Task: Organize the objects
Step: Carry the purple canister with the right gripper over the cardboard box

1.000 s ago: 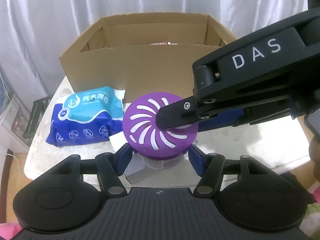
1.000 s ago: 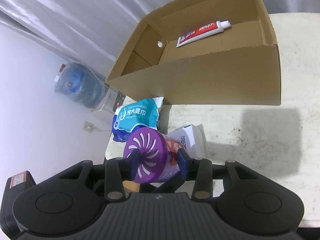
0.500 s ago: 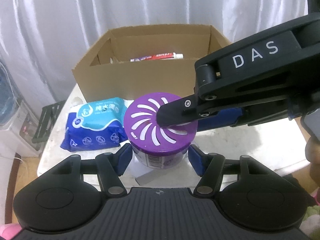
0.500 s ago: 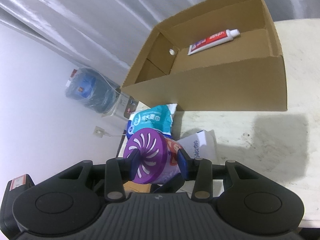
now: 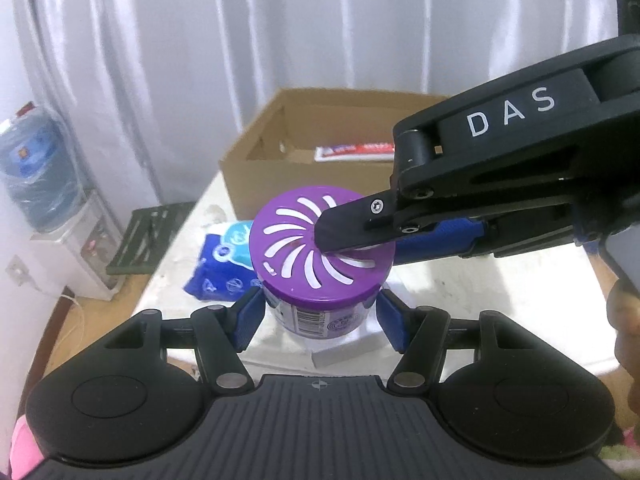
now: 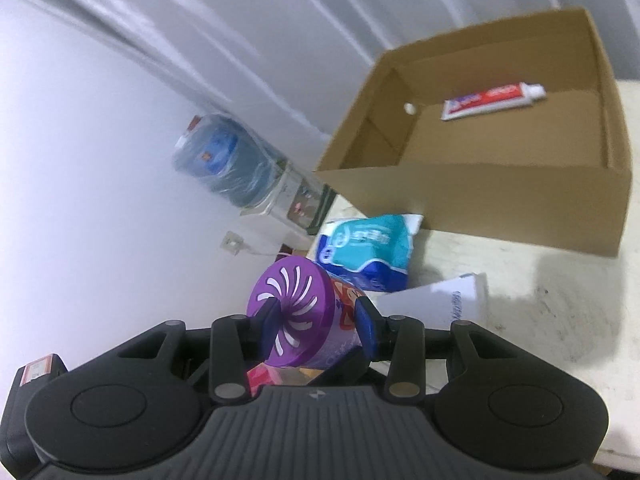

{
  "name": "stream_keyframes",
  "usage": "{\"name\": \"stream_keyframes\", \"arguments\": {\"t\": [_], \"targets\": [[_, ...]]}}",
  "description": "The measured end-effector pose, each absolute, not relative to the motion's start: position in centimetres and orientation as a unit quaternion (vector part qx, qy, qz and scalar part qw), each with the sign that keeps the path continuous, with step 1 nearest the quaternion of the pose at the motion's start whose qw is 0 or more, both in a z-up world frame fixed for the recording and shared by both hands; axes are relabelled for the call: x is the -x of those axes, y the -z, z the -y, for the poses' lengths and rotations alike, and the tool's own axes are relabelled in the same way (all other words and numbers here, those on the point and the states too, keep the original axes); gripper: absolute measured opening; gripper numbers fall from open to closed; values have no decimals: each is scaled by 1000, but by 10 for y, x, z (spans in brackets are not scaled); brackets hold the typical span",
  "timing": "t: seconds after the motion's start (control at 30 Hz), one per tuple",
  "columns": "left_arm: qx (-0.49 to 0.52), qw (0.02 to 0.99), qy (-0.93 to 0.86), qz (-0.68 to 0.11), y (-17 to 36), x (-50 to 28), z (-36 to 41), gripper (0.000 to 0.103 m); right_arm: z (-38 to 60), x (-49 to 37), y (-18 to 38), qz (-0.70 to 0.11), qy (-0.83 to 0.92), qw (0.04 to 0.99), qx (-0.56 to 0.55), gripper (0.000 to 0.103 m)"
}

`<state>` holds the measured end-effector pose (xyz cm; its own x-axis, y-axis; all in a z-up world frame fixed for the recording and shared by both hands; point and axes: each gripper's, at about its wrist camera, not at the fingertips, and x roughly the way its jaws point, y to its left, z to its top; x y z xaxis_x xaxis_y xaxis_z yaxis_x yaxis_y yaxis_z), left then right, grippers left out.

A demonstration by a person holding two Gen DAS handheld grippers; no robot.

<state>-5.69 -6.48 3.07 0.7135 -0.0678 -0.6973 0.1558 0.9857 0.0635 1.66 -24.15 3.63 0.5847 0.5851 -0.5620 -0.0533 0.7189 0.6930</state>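
A jar with a purple slotted lid [image 5: 296, 248] hangs above the white table [image 6: 560, 320], gripped by both grippers. My left gripper [image 5: 320, 316] is shut on the jar's sides just under the lid. My right gripper [image 6: 318, 322] is shut on the same jar [image 6: 292, 300], one finger [image 5: 348, 230] lying flat across the lid and the other under the base. Beyond it stands an open cardboard box [image 6: 480, 200] with a toothpaste tube [image 6: 492, 100] lying inside. A blue pack of wet wipes [image 6: 368, 252] lies on the table in front of the box.
A white paper box [image 6: 440, 300] lies flat on the table under the jar. A water dispenser [image 5: 40, 176] stands on the floor to the left, past the table edge. White curtains hang behind. A hand [image 5: 624, 320] shows at the right edge.
Both grippers have risen together with the jar, which has left the white paper box. The box's inside and the toothpaste have come into the left wrist view.
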Motion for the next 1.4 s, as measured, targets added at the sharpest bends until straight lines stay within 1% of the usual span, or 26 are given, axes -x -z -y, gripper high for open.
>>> {"name": "stream_keyframes", "arguments": {"t": [0.13,0.4,0.7,1.1,1.4], "targets": [[-62,928,51,-364,-39,59,68,61,242,-14,-45,-403,-208,834,-315,44],[-84,927,56,-360,-45,61,86,61,260,-4,-45,-392,-202,830,-342,45],[-81,935,41,-342,-60,59,96,61,267,-13,-64,-387,-217,834,-328,45],[-88,940,44,-326,-63,53,95,61,272,-17,-68,-370,-214,838,-339,45],[-82,948,48,-303,-74,52,92,61,270,-22,-84,-359,-210,849,-327,45]]}}
